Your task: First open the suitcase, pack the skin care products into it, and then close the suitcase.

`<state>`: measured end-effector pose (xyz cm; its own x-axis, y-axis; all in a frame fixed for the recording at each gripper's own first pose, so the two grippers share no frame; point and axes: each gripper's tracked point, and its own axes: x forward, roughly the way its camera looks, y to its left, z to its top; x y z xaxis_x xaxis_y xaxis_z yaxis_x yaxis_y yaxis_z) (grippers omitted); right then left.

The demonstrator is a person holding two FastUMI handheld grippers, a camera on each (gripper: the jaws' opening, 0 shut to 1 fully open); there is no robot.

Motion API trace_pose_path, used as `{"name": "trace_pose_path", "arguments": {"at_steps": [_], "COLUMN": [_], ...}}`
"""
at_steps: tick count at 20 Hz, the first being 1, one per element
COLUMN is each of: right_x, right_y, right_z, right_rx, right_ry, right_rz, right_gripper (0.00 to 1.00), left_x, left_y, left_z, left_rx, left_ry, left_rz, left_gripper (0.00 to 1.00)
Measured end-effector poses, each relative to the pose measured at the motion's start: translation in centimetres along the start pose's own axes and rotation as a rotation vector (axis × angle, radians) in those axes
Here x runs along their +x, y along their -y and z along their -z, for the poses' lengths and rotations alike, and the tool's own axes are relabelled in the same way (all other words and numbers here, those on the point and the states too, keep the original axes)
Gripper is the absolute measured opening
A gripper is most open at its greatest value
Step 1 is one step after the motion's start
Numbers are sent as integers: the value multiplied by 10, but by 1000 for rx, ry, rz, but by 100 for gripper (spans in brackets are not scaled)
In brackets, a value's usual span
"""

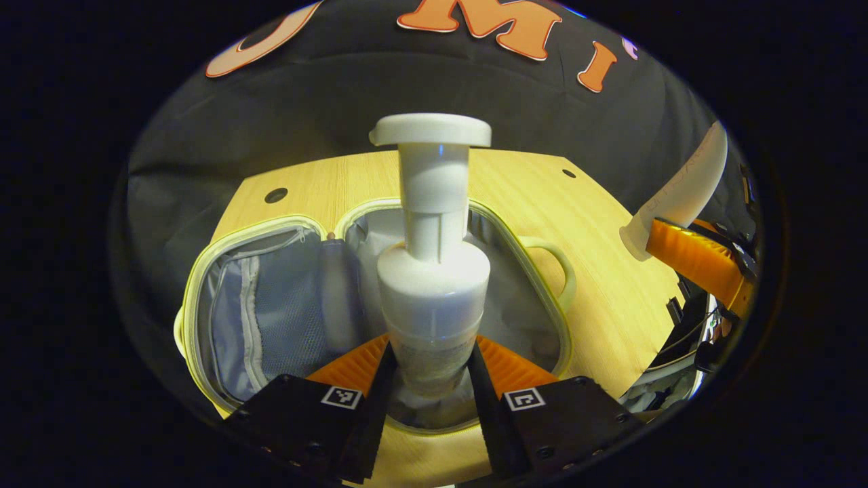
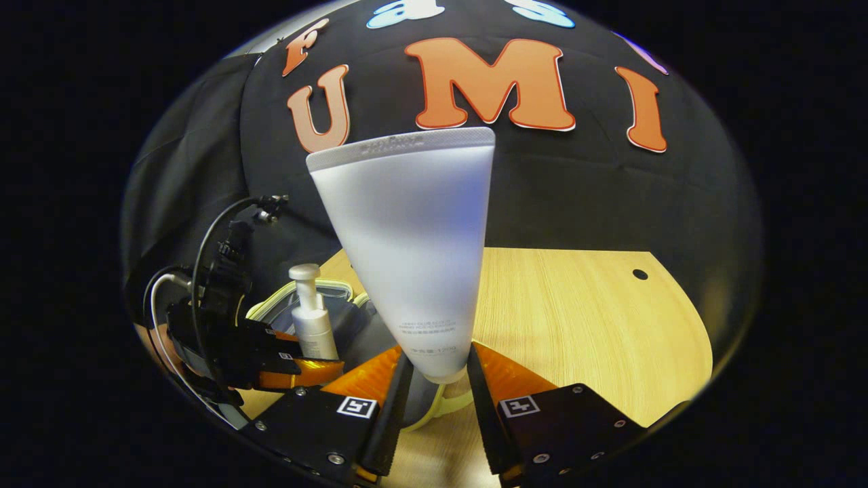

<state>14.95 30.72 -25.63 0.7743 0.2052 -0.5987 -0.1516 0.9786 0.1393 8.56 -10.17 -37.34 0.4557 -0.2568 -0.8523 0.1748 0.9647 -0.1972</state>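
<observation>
- The suitcase lies open flat on the wooden bench, both halves facing up, so the first step of the task reads as done.
- In the left gripper view, the left tool is clamped on the base of a white pump bottle, held upright over the suitcase half at 6 o'clock; its mesh-lined half sits at 8 o'clock.
- A slim bottle-like item appears to stand already against the divider between the halves, though what it is cannot be told.
- In the right gripper view, the right tool grips the cap end of a white tube, crimped end up, above the suitcase's rim and handle at 6 o'clock; the open case lies toward 8 o'clock.
- From the same view, the left tool and its pump bottle hang over the case at 8 o'clock.
- Judged from this: opening finished, packing under way, with both held products not yet set down.
- Left to do: place the bottle and tube inside, release them, then close the suitcase.
</observation>
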Motion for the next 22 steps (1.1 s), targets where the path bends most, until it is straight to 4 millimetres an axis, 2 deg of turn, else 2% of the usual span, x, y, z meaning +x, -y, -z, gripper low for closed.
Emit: {"name": "trace_pose_path", "arguments": {"at_steps": [2,8,12,17,20,22], "right_x": [8,33,45,51,58,62], "right_y": [-2,-4,-2,-10,-15,-22], "right_z": [3,11,19,34,41,45], "right_rx": [2,19,25,42,41,44], "right_ry": [-10,-60,-96,-154,-183,-208], "right_rz": [-30,-118,-156,-201,-218,-234], "right_gripper": [52,52,52,52,52,52], "left_x": [1,19,28,39,34,21], "left_y": [-1,-7,-10,-13,-13,-20], "left_z": [7,31,37,37,31,21], "left_rx": [-24,-98,-100,-165,-173,-167], "left_ry": [-60,-266,-358,-360,-288,-226], "left_rz": [-26,-112,-173,-248,-239,-269], "left_gripper": [61,62,61,62,64,67]}}
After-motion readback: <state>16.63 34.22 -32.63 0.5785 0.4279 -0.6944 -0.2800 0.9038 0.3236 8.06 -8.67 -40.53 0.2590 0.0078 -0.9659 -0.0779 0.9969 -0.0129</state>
